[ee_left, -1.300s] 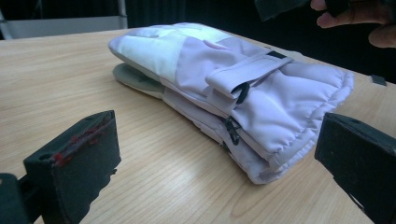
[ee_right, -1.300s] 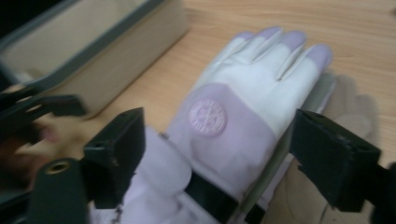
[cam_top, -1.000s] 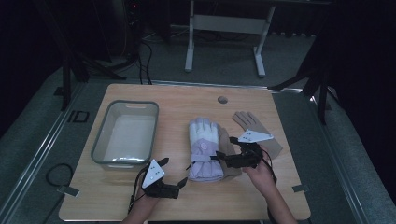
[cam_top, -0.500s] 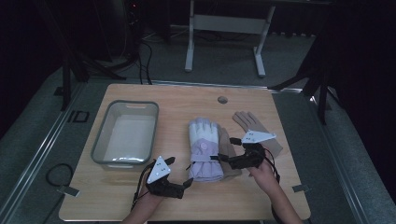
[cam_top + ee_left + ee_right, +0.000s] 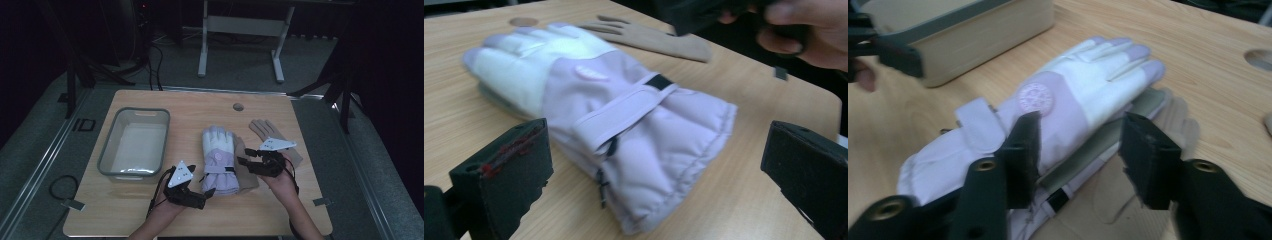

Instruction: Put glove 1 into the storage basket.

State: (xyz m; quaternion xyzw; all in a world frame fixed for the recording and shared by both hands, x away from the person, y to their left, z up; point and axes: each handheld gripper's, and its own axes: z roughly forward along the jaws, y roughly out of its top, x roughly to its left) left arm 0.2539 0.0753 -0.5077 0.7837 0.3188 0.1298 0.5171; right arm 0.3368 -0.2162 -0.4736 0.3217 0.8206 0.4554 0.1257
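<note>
A lilac and white padded glove lies mid-table on top of its mate, cuff toward me. My left gripper hovers open just short of that cuff. In the left gripper view the jaws stand wide apart with the cuff ahead of them. My right gripper is at the glove's right edge. In the right gripper view its jaws have just been closing and straddle the edge of the glove stack. A gap still shows beside the right jaw.
A grey bin stands left of the gloves. A tan glove lies flat to the right, and another tan glove sticks out from under the lilac pair. A round hole is in the tabletop behind.
My left gripper has risen a little and drifted right toward the glove's cuff. The right gripper has stayed put while its jaws narrowed around the glove's edge.
</note>
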